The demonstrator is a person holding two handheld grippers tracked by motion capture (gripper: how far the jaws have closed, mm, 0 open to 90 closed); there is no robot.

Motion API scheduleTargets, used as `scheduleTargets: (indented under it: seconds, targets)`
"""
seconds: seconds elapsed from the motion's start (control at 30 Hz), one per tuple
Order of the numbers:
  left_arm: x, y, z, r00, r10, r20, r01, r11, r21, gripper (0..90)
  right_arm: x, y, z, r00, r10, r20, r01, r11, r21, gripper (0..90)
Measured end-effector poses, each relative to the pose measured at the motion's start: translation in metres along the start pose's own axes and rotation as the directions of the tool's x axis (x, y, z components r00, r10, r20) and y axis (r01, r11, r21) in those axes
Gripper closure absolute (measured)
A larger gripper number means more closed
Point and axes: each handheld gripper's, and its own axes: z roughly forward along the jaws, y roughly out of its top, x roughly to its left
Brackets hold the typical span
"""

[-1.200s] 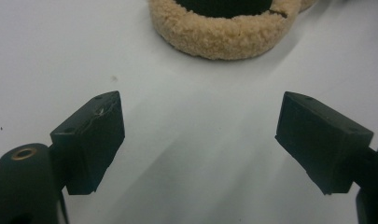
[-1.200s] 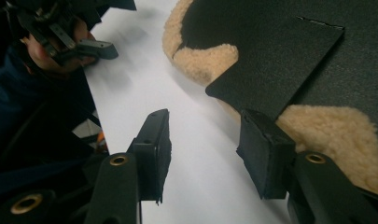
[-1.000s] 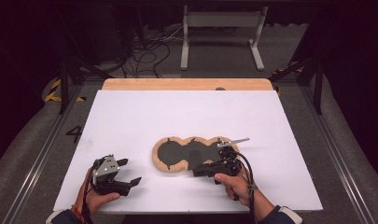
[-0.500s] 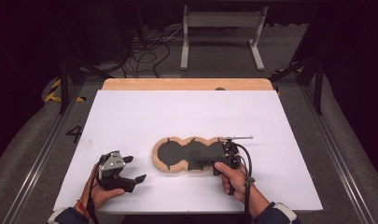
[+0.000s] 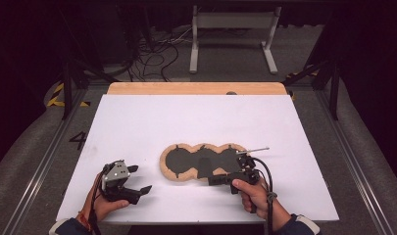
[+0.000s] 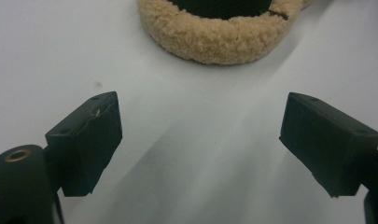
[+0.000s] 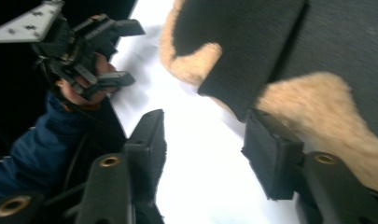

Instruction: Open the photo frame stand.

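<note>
The right gripper [image 5: 224, 179], held in the person's right hand [image 5: 252, 193] at the near right of the white table [image 5: 196, 117], lies level and points left; its jaws have just been opening and stand released, one just beside the near edge of the fleece-rimmed black mat [image 5: 202, 161], nothing pinched between them. The mat lies flat at the near middle of the table. Well apart to the left, the left gripper [image 5: 139, 178] rests with its jaws spread wide over bare table, the mat's fleecy rim [image 6: 214, 37] just beyond them.
</note>
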Motion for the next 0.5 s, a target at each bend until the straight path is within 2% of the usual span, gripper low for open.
scheduleTargets:
  seconds: [0.1,0.17,0.2,0.3,0.43,0.5]
  targets:
    - [-0.0002,0.0,0.0008,1.0,0.001,-0.001,-0.001,1.0,0.001,13.3,-0.006,-0.0039,0.0034,0.9996,0.012,0.025,-0.013,0.999,0.033,45.7]
    - [-0.0002,0.0001,0.0009,1.0,0.001,0.002,-0.001,1.0,0.0,13.3,-0.0065,-0.0042,0.0043,0.9998,0.009,0.015,-0.01,1.0,0.028,45.5]
    - [-0.0004,0.0004,0.0013,1.0,0.002,0.004,-0.002,1.0,0.0,13.3,-0.0062,-0.0033,0.005,1.0,0.001,-0.005,-0.001,1.0,0.027,45.1]
    - [-0.0006,0.0009,0.0018,1.0,0.002,0.001,-0.002,1.0,0.005,13.3,-0.0033,-0.0009,0.0082,0.9999,-0.009,-0.014,0.009,0.999,0.037,45.7]
    - [0.0001,0.0019,0.0022,1.0,0.006,0.007,-0.006,1.0,0.001,13.2,0.0002,0.0014,0.0049,0.9996,-0.017,-0.022,0.018,1.0,0.023,46.8]
    - [0.0011,0.0031,0.0035,1.0,-0.002,0.009,0.002,1.0,0.001,13.2,0.0011,0.0044,-0.0002,0.9996,-0.009,-0.028,0.009,1.0,-0.016,46.8]
